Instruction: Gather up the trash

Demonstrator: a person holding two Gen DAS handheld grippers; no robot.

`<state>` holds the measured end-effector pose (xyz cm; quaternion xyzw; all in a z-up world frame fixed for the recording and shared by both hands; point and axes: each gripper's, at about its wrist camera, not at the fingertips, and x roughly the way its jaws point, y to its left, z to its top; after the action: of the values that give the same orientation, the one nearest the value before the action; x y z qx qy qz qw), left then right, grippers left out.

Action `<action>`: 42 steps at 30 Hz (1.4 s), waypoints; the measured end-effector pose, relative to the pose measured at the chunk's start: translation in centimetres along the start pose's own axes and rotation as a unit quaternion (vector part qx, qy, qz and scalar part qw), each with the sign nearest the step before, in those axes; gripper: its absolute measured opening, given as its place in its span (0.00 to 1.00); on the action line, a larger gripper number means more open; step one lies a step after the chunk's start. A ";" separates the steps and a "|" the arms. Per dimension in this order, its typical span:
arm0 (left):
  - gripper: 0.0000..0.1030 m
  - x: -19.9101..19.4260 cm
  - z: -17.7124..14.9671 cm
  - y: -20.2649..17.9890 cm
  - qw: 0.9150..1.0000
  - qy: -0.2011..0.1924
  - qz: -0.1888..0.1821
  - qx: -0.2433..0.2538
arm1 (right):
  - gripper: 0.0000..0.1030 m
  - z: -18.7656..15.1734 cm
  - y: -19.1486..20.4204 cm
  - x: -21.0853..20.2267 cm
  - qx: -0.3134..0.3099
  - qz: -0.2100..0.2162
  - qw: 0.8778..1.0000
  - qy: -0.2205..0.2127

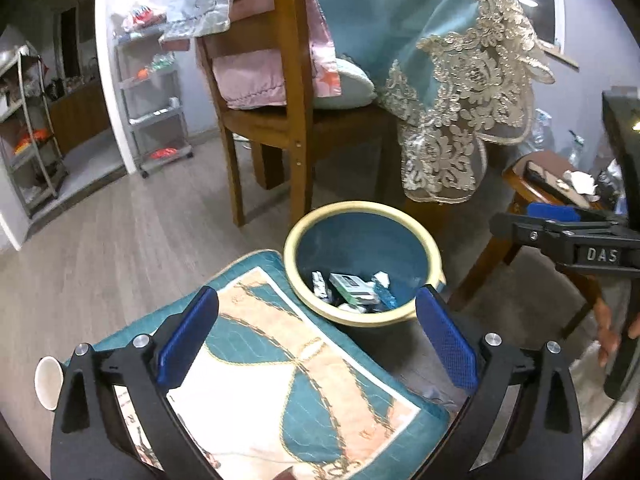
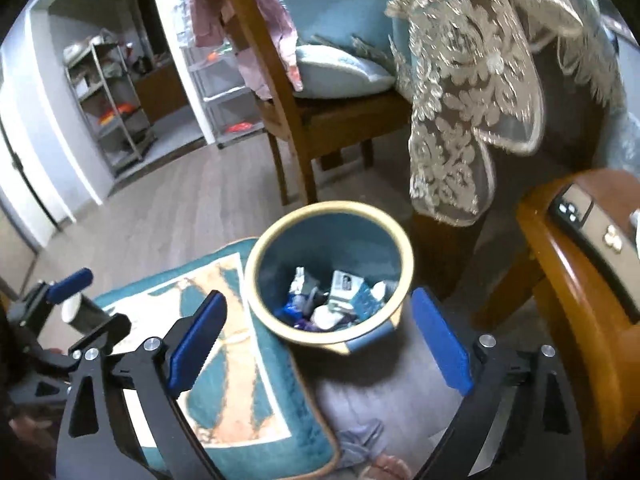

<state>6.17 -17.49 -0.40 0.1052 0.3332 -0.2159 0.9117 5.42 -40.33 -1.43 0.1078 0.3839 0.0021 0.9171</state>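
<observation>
While teal patterned cushion (image 1: 288,380) crowds bin's near side, wooden chair (image 1: 276,120) and lace tablecloth (image 1: 460,92) stand behind; blue cream-rimmed trash bin (image 2: 280,332) on floor holds wrappers (image 2: 340,296); left gripper (image 1: 316,344) and right gripper (image 2: 320,344) both wide, empty.

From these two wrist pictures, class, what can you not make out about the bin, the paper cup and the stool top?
- Bin bottom: both views, buried under wrappers; printing too small to read.
- Paper cup: left wrist view, body hidden behind the left gripper; the right wrist view shows it partly hidden by the gripper's frame.
- Stool top: right wrist view, cut off by the edge; dark device there unidentifiable.
- Right gripper: open, empty.
</observation>
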 end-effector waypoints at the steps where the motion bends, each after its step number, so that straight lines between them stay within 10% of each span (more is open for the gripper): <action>1: 0.94 0.1 -0.1 -0.2 1.000 0.000 0.006 0.005 | 0.92 0.0 0.2 0.0 -0.003 -0.002 1.000 -0.002; 42: 0.94 0.0 -0.8 -1.3 0.999 -0.002 0.004 0.038 | 0.94 0.1 1.5 -0.2 -0.030 -0.008 1.000 -0.006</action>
<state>5.14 -18.40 -1.06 0.1407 0.3227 -0.2245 0.9087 5.48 -38.90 -0.92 0.0776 0.3793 0.0060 0.9220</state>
